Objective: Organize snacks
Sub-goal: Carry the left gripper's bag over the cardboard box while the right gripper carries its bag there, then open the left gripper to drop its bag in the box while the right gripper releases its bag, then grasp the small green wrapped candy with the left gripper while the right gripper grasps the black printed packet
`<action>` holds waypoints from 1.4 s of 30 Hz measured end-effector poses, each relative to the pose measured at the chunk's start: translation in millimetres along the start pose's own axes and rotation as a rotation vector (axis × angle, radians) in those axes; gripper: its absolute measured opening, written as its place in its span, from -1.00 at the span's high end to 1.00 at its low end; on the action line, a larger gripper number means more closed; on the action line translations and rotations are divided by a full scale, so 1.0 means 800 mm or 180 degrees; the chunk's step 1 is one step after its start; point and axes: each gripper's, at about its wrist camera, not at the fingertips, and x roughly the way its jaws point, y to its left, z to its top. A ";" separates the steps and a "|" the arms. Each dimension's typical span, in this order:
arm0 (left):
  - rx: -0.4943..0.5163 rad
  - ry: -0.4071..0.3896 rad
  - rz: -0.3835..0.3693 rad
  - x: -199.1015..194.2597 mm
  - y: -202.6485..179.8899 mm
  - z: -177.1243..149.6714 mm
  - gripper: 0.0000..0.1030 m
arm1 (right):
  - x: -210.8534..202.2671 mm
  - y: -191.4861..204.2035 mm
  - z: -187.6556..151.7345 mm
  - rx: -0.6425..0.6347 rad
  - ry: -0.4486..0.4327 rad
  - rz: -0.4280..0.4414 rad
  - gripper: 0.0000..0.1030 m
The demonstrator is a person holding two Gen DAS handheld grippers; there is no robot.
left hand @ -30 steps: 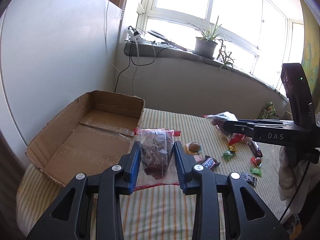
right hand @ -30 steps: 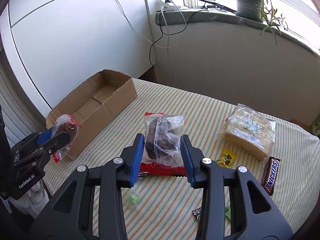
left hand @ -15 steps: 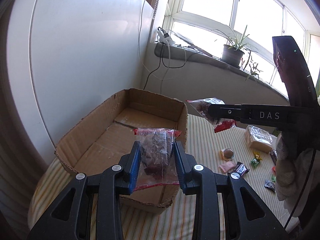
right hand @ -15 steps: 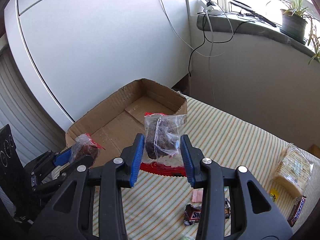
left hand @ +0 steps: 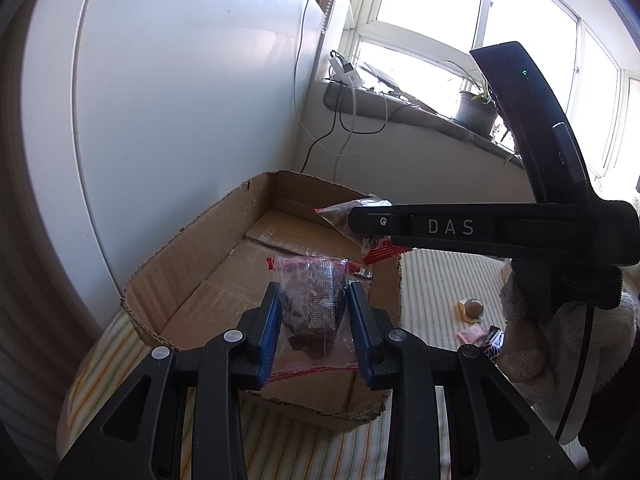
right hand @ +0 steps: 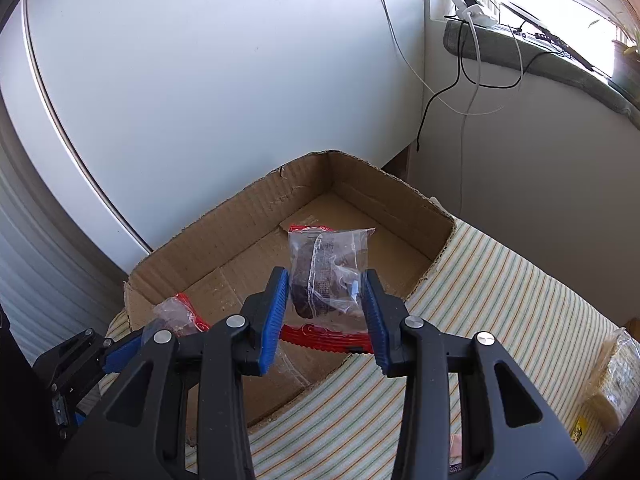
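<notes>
Left gripper (left hand: 313,328) was clamped on a clear snack bag (left hand: 310,306), blue pads pressing both sides. Bag: crinkly transparent film, red seal strips top and bottom, dark brown chunks inside. It hung over the near end of the cardboard box (left hand: 192,264), above the floor, not resting on it.

Box: open-top corrugated tray, ragged torn rim, floor flaps scuffed, nothing lying in it. It sat on a striped cloth (right hand: 500,300) beside a white wall panel (left hand: 180,100).

Right gripper (right hand: 325,314) was likewise clamped on a second clear bag (right hand: 328,272) of the same kind, red serrated strip along its bottom edge, held over the box middle. In the left view that gripper's arm crossed the frame, hiding part of the box's far right corner.

Right of the box on the cloth: a round brown sweet (left hand: 472,307), a pink wrapper (left hand: 470,336), a wrapped pale loaf (right hand: 618,376). A gloved hand (left hand: 560,344) gripped the right handle. Cables (right hand: 468,80) hung from the windowsill; potted plant (left hand: 476,110) on it.
</notes>
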 end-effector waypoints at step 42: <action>0.0307 -0.0061 -0.0168 -0.035 -0.077 -0.011 0.22 | -0.156 -0.058 -0.070 0.0115 -0.0405 -0.0302 0.07</action>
